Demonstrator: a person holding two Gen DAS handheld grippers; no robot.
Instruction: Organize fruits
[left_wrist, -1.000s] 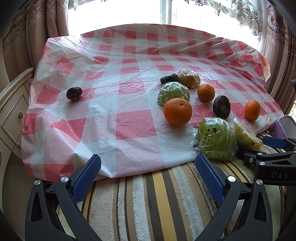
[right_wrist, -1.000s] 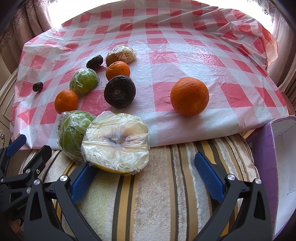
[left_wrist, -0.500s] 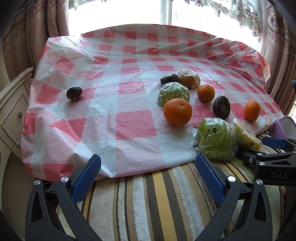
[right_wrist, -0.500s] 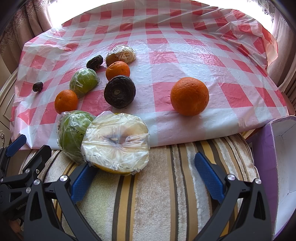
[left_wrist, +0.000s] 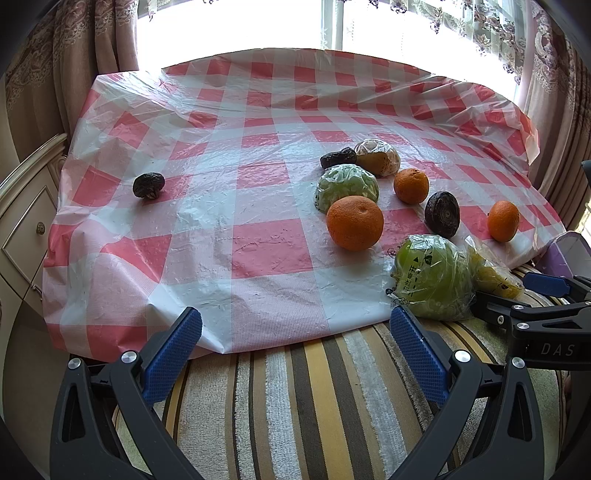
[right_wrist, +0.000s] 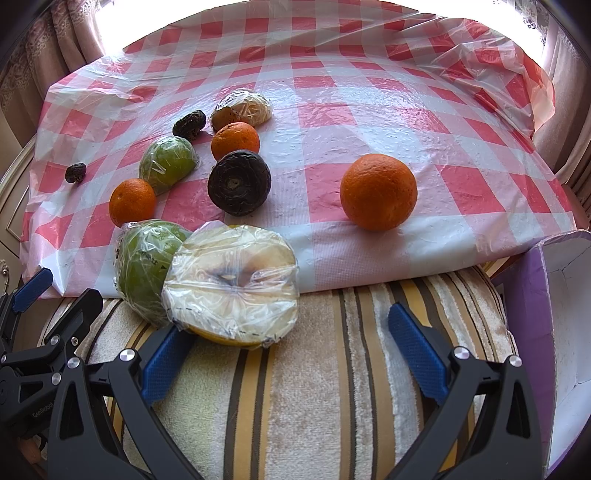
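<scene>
I am seeing strong daylight pouring through the window (left_wrist: 332, 22) behind the table, washing it out. Patterned curtains (left_wrist: 74, 62) are hanging at both sides. A cream cabinet (left_wrist: 26, 206) with drawer knobs is standing at left. A striped towel (left_wrist: 314, 398) is lying nearest me.

Counter (left_wrist: 258, 387): striped towel on the near part, red-check plastic sheet (left_wrist: 258, 147) over the rest. On the sheet: three oranges (right_wrist: 378, 192) (right_wrist: 235, 140) (right_wrist: 132, 201), wrapped green half (right_wrist: 168, 162), wrapped pale half (right_wrist: 242, 109) at the back, big dark round fruit (right_wrist: 239, 182), two small dark ones (right_wrist: 189, 123) (right_wrist: 75, 172). Straddling sheet edge and towel: wrapped green fruit (right_wrist: 144, 266) touching a wrapped cut yellow half (right_wrist: 231, 284). Purple box (right_wrist: 554, 295) at right edge.
</scene>
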